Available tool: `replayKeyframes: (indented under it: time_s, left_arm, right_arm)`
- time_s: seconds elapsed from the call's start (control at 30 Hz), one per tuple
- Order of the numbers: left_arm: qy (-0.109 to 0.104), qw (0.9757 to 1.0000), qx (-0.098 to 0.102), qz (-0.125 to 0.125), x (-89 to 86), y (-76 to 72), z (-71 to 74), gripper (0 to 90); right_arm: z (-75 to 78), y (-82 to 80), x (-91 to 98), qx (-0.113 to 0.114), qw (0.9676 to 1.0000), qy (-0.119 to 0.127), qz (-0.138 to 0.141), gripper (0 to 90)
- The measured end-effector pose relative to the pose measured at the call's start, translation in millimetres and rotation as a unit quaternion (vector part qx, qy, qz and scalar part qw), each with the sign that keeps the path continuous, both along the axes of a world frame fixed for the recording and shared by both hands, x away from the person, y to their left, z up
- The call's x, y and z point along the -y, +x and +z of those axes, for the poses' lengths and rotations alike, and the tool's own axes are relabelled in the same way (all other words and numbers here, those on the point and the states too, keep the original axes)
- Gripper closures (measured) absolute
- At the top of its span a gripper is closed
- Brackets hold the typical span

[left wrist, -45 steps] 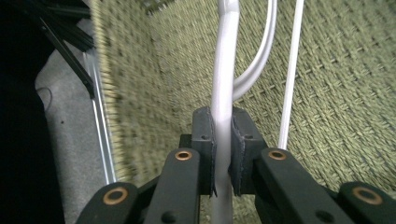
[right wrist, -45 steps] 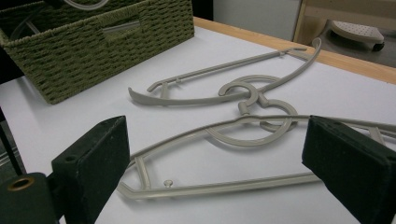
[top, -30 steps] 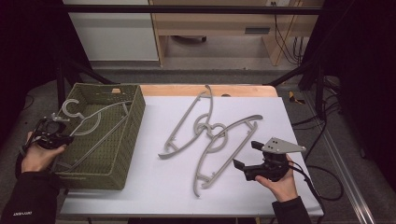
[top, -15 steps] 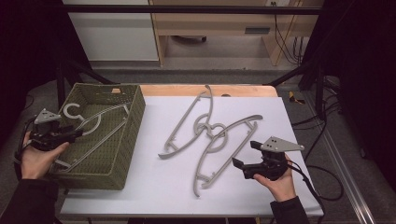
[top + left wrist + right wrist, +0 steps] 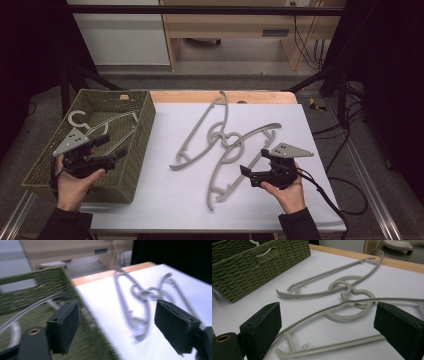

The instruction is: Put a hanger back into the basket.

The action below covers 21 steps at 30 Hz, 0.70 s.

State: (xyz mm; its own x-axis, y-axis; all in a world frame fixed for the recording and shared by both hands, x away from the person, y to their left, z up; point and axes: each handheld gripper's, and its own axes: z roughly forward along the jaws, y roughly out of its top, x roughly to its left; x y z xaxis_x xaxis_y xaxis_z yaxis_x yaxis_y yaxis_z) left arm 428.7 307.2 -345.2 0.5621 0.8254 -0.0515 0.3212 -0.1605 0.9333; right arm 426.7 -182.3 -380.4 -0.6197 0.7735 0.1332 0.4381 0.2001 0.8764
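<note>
1. Moved since the earlier frames: left gripper (image 5: 107,161) swung from the basket's left edge to its lower part, now aimed right toward the white surface (image 5: 320,135); blurred in its own view, so likely mid-swing. Right gripper (image 5: 251,176) little changed, at lower right of centre.
2. Left fingers (image 5: 64,327) spread wide, holding nothing. Right fingers (image 5: 260,328) also wide and empty, pointed at the nearer hanger.
3. One hanger (image 5: 107,122) lying inside the green woven basket (image 5: 132,172) at the left of the high view, hook toward the upper left.
4. Two hangers on the surface, mid-frame: far hanger (image 5: 202,131) and near hanger (image 5: 245,152), hooks interlocked near the centre.
5. Long axes: both run diagonally, from lower left up to upper right of the high view; the near one ends just beside the right gripper.
6. Probably light, stiff, thin plastic, smooth and a bit slippery, lying flat. Best taken on a straight arm or the lower bar, edge-on, away from the tangled hooks; likely to drag its neighbour unless unhooked first.
</note>
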Motion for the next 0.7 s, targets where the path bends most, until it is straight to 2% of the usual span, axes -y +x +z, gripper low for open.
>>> replayKeyframes:
  time_s: [0.07, 0.1, 0.23, 0.33, 0.5, 0.57, 0.67, 0.7]
  left_arm:
    - [-0.007, 0.9999, 0.001, -0.013, 7.7, -4.3, -3.7, 16.5]
    - [-0.003, 0.9997, -0.002, -0.023, 11.7, -5.9, -4.7, 15.6]
    - [0.003, 0.9989, 0.014, -0.044, 27.8, -17.0, -6.8, 12.5]
    - [0.008, 0.9981, 0.015, -0.060, 36.2, -22.4, -11.5, 11.4]
    - [0.005, 0.9976, 0.005, -0.069, 45.4, -23.5, -24.2, 11.0]
    - [0.007, 0.9978, 0.005, -0.066, 47.9, -23.0, -28.7, 10.8]
    - [0.010, 0.9973, -0.005, -0.073, 51.5, -21.3, -32.9, 10.2]
    - [0.011, 0.9971, -0.005, -0.075, 52.6, -21.2, -34.4, 10.2]
  right_arm:
    - [-2.5, 1.6, -4.5, -0.006, 1.0000, 0.000, 0.003, 7.7]
    - [-3.5, 2.0, -6.6, -0.009, 0.9999, -0.002, 0.005, 7.5]
    - [-8.5, 4.7, -17.9, -0.015, 0.9998, -0.007, 0.010, 6.9]
    - [-11.3, 7.4, -25.8, -0.017, 0.9998, -0.006, 0.007, 6.5]
    - [-19.4, 13.1, -39.7, -0.034, 0.9994, 0.010, -0.003, 6.9]
    - [-24.8, 17.1, -43.5, -0.036, 0.9993, 0.006, -0.005, 7.2]
    - [-33.0, 21.7, -51.2, -0.053, 0.9985, 0.001, -0.015, 8.3]
    - [-35.2, 23.8, -53.7, -0.051, 0.9986, 0.000, -0.015, 8.5]
